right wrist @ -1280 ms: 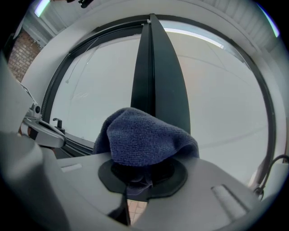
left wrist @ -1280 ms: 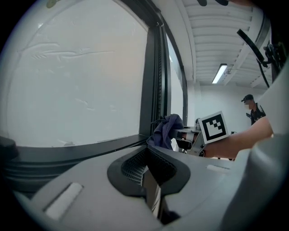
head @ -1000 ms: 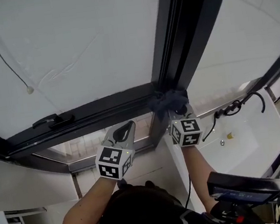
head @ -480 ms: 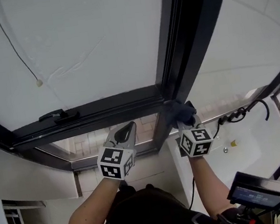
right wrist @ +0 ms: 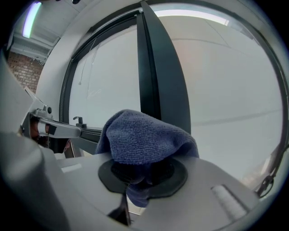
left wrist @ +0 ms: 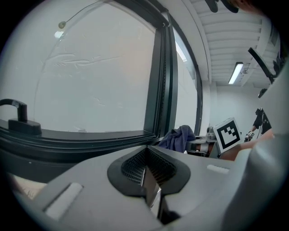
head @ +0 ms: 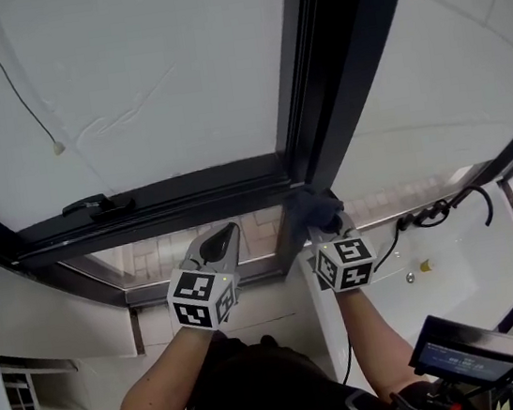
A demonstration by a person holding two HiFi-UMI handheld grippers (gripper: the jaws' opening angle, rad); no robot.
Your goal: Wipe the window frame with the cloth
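A dark window frame [head: 190, 202] runs across the head view, with a vertical post [head: 330, 56] rising from it. My right gripper [head: 323, 223] is shut on a blue cloth [head: 314, 208], which presses against the foot of the post. In the right gripper view the cloth [right wrist: 144, 140] bunches over the jaws in front of the post [right wrist: 158, 81]. My left gripper [head: 219, 244] hangs below the lower frame rail, shut on nothing. In the left gripper view the cloth [left wrist: 180, 137] shows to the right beside the frame [left wrist: 160, 90].
A black window handle [head: 96, 206] sits on the lower rail at the left. A thin cord with a small knob [head: 57, 148] hangs across the left pane. A white sink [head: 453, 257] with a black tap [head: 442, 211] lies at the lower right.
My right gripper and the cloth slid slightly down and left along the foot of the post. The left gripper stayed below the rail, drifting a little left.
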